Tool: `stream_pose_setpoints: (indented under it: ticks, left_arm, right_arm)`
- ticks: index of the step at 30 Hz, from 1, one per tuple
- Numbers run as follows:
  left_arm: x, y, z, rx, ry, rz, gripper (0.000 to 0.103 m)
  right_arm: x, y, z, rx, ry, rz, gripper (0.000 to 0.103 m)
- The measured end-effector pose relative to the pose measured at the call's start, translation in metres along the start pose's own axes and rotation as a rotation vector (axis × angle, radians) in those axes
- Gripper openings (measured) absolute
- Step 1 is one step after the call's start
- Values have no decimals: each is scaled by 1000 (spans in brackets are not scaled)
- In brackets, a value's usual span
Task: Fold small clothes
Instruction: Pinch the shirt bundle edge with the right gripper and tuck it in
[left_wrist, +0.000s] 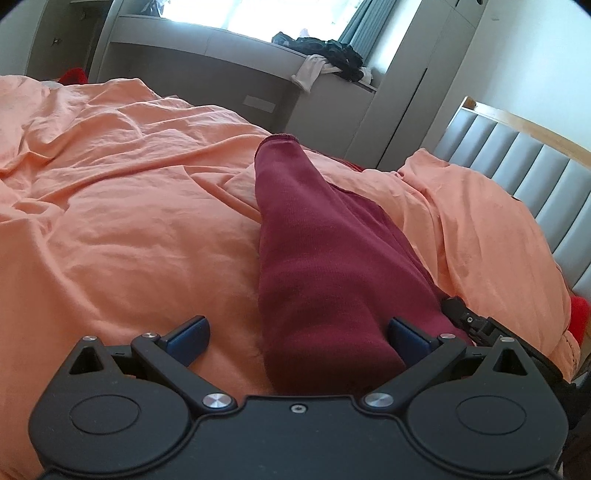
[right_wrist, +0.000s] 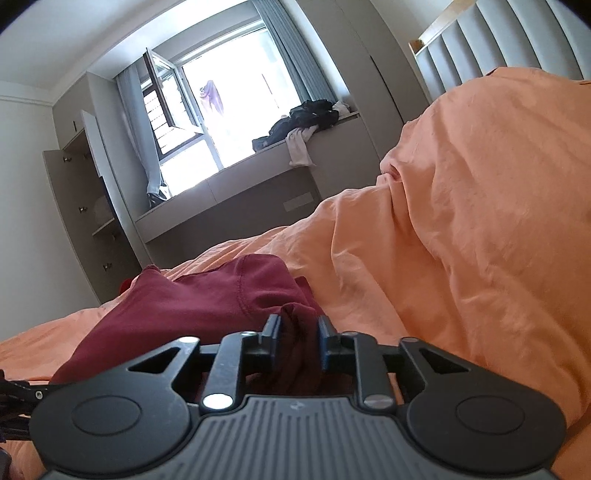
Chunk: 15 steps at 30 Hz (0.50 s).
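Folding this cloth (left_wrist: 325, 266) well means pulling it flat first, then laying one half over the other with the edges lined up. It is best to move slowly and stay low over the bed (left_wrist: 110, 192), so the cloth does not slip or bunch.

The right gripper (right_wrist: 300, 334) has its jaws narrow. A dark bunch of the cloth sits between the blue pads (right_wrist: 325, 341). The pads look like they pinch it, so I think this gripper holds the near edge. A pinch on a thick bunch can slip, so a steady pull is safer than a tug.

The left gripper (left_wrist: 295, 338) has its jaws wide. The cloth lies between them, and the right pad touches its side, but nothing is squeezed. To help, it should close on the near end before any lift.

The cloth is dark red and soft, with a fine knit. In the left view it lies as a long strip running from near to far down the middle of the bed, with a stitched hem at the far end. In the right view it looks wider and a bit crumpled, with a seam across it. I cannot tell what kind of clothing it is. The orange sheet under it is wrinkled, so the fold may not sit flat.
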<state>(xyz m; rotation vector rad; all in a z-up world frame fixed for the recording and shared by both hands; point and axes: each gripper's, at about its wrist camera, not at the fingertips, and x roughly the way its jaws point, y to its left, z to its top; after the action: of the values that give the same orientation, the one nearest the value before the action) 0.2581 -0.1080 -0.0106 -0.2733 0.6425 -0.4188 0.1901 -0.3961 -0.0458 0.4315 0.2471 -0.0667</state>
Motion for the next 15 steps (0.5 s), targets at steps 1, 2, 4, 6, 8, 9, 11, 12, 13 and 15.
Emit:
stream_pose_setpoints:
  ticks: [1,2,4,6,8,9,11,12,13,15]
  left_arm:
    - [0,0,0,2,0,1,102]
    - [0,0,0,3,-1,2,102]
    - [-1,0,0,2,-1,2,102]
    - [0,0,0,0,0,2,102]
    - [-1,-1,-1,-1,-2,2,102]
    - [-1,-1,-1,-1,-2,2,102]
    - [-2,-1,-1,-3,-4,2,102]
    - [-2,-1,-1,-4,-5,3,102]
    - [-2,-1,-2,-7,-8,4,102]
    - [-5,1,-2,-26,-19,3,103]
  right_arm:
    - [-2,-1,2,1,1,-1,34]
    - [-3,-3,2,2,1,0,38]
    - [-9,-3,1,5,1,1,44]
    - [-13,-6,-1,28,4,11,63]
    - [-17,-11,-3,60,8,26,69]
    - [-19,-13,-4,73,13,30,74]
    - [-22,-19,-8,89,22,36,87]
    - [-24,-21,-11,92,26,41,97]
    - [-25,-22,-14,94,29,43,100]
    - [-27,-25,-20,95,35,37,103]
